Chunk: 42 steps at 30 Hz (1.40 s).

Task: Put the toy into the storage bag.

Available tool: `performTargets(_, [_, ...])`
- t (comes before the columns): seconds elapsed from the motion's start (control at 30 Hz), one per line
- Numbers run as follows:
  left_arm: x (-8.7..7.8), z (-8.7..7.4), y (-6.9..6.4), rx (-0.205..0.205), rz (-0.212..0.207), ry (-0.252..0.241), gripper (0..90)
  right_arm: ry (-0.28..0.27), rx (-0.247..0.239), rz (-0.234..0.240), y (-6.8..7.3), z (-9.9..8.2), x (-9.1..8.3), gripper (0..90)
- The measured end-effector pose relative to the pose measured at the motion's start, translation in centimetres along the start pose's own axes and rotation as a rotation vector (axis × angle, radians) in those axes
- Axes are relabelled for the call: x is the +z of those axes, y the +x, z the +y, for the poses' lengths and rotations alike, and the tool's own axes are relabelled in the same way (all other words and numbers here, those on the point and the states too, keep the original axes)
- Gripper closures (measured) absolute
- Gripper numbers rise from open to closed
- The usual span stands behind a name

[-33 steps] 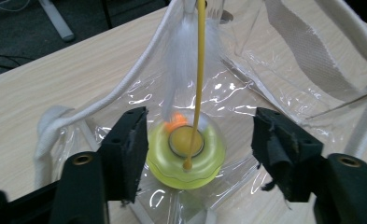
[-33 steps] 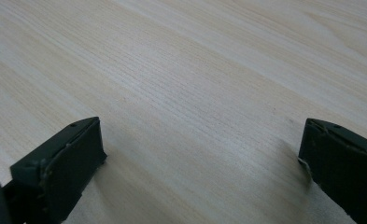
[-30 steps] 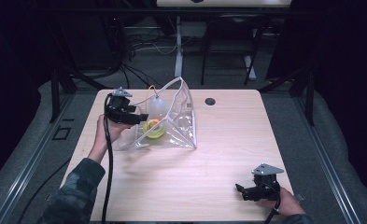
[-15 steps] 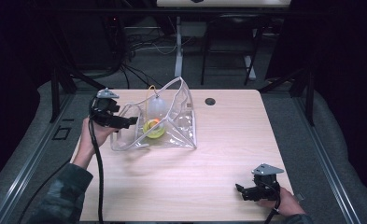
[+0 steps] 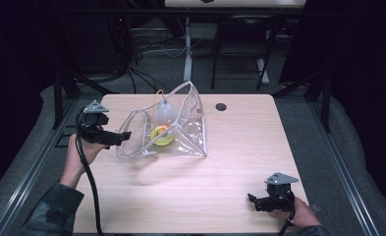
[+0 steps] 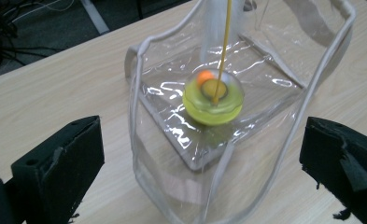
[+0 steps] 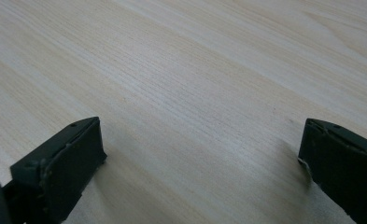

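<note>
A clear plastic bag (image 5: pixel 188 140) with pale trim lies on its side on the wooden table (image 5: pixel 230 172), its mouth facing left. Inside it rest a yellow round dish with an orange ball (image 5: pixel 162 135) and a clear bottle (image 5: pixel 164 112) with a thin yellow tube. My left gripper (image 5: pixel 125 136) is at the bag's mouth and open. Its jaws have just been opening. In the left gripper view the bag's rim (image 6: pixel 135 116) stands in the wide gap of the left gripper (image 6: pixel 202 140), touching neither pad, with the yellow dish (image 6: pixel 213 100) beyond. My right gripper (image 5: pixel 252 200) rests open at the near right.
A black round grommet (image 5: pixel 221 106) sits near the table's far edge. Cables and desk legs (image 5: pixel 187 54) stand on the floor behind the table. Bare wood lies between the jaws of the right gripper (image 7: pixel 200 144).
My left gripper has drawn back to the left, away from the bag's mouth, and its jaws have spread wider. The right gripper has stayed put.
</note>
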<state>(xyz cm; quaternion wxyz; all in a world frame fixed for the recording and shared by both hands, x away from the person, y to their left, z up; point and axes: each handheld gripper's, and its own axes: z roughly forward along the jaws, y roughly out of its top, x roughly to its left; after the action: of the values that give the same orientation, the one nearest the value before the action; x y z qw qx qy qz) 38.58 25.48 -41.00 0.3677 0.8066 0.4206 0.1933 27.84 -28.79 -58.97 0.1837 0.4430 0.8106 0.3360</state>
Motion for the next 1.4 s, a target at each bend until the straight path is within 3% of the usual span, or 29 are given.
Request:
performTargets(0.4, [-0.5, -4.1, 0.8, -0.026, 0.028, 0.058, 0.0, -0.001, -0.001, 0.000, 0.0, 0.0, 0.0, 0.0])
performTargets(0.73, [0.0, -7.1, 1.2, -0.050, 0.024, 0.113, 0.0, 0.000, 0.000, 0.000, 0.0, 0.0, 0.0, 0.0])
performTargets(1.4, [1.7, -11.0, 1.8, -0.094, 0.024, 0.186, 0.0, 0.000, 0.000, 0.000, 0.0, 0.0, 0.0, 0.0])
